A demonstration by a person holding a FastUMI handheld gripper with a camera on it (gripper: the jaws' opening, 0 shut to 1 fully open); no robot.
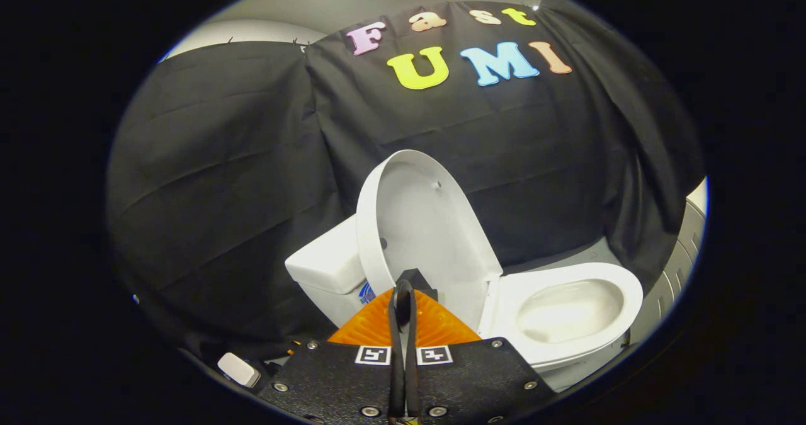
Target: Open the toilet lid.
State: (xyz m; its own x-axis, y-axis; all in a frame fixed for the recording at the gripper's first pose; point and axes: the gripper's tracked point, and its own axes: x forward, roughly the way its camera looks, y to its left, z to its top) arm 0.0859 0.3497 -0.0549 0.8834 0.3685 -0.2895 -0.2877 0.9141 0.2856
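Observation:
A white toilet stands just ahead of my fingers. Its lid (422,223) is raised and stands nearly upright, its hollow inner face towards me, leaning back over the tank (327,264). The seat ring (620,286) lies flat around the open bowl (567,315), to the right of the lid. My gripper (403,289) is shut, the two fingers pressed together with nothing between them. The tips sit low in front of the lid's inner face; I cannot tell whether they touch it.
Black cloth walls close in behind and left of the toilet. A strip of grey floor (567,258) runs behind the bowl. A grey cabinet (677,267) stands at the far right. A small white block (238,369) lies low to the left of my fingers.

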